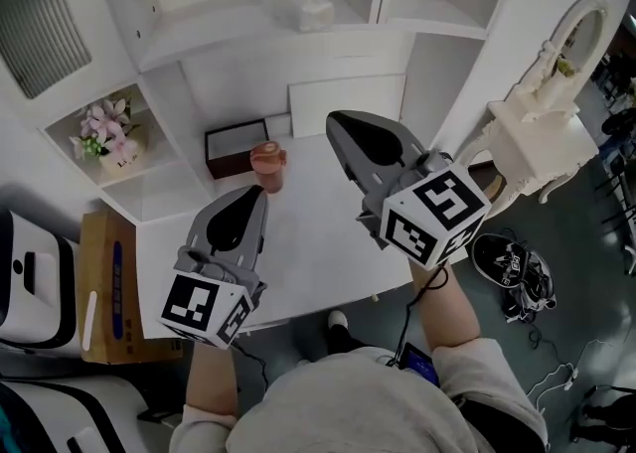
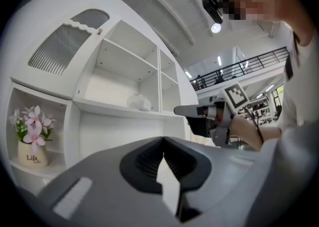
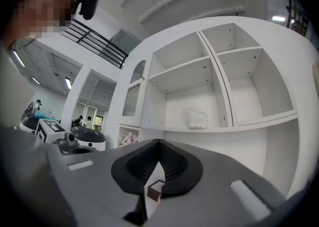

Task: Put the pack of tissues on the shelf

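The pack of tissues [image 1: 303,6], a pale crinkled plastic bundle, lies on the upper shelf [image 1: 229,34] of the white cabinet. It also shows in the left gripper view as the tissues [image 2: 139,102] and in the right gripper view as the tissues [image 3: 195,118]. My left gripper [image 1: 254,193] hovers over the white table [image 1: 318,242], its jaws together with nothing held. Higher and to the right, my right gripper [image 1: 339,124] points toward the shelf, shut and empty, well short of the pack. The meeting jaws show for the left gripper [image 2: 163,139] and the right gripper [image 3: 159,141].
On the table's back stand a pink cup [image 1: 268,165] and a dark box [image 1: 236,146], with a white panel [image 1: 346,103] leaning behind. A flower pot [image 1: 109,138] fills a low left cubby. An ornate white stand [image 1: 542,133] is at right, shoes [image 1: 512,267] on the floor.
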